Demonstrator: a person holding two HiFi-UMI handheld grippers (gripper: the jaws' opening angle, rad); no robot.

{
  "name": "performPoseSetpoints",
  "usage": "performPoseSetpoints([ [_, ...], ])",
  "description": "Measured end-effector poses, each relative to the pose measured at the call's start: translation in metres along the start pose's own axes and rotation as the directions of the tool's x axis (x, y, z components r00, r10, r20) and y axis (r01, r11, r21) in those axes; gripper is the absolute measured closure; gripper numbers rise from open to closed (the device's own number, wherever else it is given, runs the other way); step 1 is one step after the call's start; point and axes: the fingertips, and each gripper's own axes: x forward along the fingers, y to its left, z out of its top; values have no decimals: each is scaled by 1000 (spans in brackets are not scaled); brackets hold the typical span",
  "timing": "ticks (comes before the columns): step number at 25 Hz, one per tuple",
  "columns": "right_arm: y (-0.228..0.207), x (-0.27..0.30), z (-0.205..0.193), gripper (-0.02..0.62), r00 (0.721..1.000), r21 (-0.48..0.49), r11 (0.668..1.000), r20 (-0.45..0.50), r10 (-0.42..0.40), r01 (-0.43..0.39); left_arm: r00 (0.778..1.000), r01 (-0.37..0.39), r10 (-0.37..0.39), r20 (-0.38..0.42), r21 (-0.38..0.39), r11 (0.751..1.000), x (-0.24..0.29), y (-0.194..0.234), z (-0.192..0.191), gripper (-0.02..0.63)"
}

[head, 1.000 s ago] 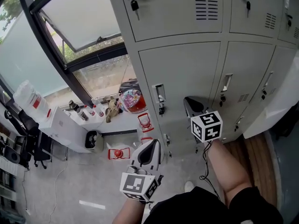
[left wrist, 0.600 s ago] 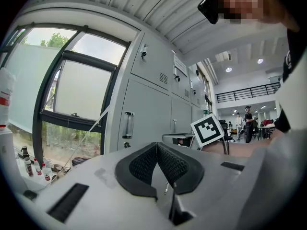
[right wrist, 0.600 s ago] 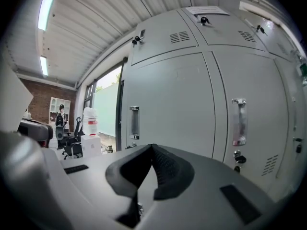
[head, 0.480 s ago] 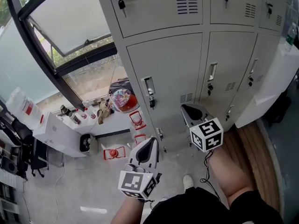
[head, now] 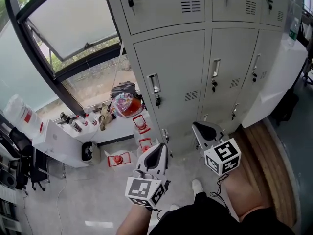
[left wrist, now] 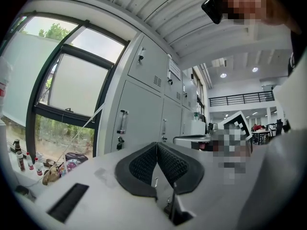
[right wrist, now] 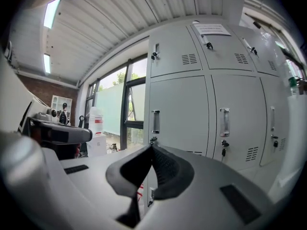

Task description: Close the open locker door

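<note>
A bank of grey lockers (head: 171,77) stands in front of me, and every door that I can see sits flush in its frame. The lower left door (right wrist: 177,114) has a vertical handle (head: 154,88) with a key under it. My left gripper (head: 157,153) is low, in front of the lockers' base, shut with nothing between its fingers (left wrist: 156,147). My right gripper (head: 201,129) is beside it to the right, a short way from the doors, also shut and empty (right wrist: 152,147). Neither gripper touches a door.
A large window (head: 73,18) is to the left of the lockers. Below it a low white ledge (head: 110,131) carries bottles and a round bag (head: 126,104). Red objects (head: 120,159) lie on the grey floor. A white counter (head: 274,82) stands at the right, with wooden flooring (head: 269,165) beneath.
Both grippers have drawn back from the lockers. The right gripper has come away from the middle door and dropped lower in the view. The lockers now look farther off.
</note>
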Motion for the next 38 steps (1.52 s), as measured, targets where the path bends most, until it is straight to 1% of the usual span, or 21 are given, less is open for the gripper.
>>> performPoseSetpoints([
  [9, 46, -43, -8, 543, 1000, 2, 1000, 11, -22, 22, 998, 59, -59, -31, 6, 998, -34, -13, -17, 589],
  [13, 65, -56, -13, 542, 1000, 11, 1000, 9, -21, 21, 997, 64, -63, -42, 6, 998, -51, -15, -22, 588],
  [17, 79, -67, -15, 543, 1000, 15, 1000, 14, -13, 13, 998, 61, -61, -33, 11, 998, -62, -19, -22, 588],
  [24, 92, -82, -9, 541, 999, 0, 1000, 32, 15, -15, 999, 51, -51, -17, 12, 999, -72, -29, -19, 588],
  [27, 95, -86, -8, 542, 999, -3, 1000, 39, 18, -18, 998, 55, -54, -20, 24, 998, -75, -33, -18, 589],
  [38, 110, -89, -9, 541, 998, -6, 999, 42, 37, -37, 999, 51, -50, -16, 29, 998, -83, -34, -17, 588],
])
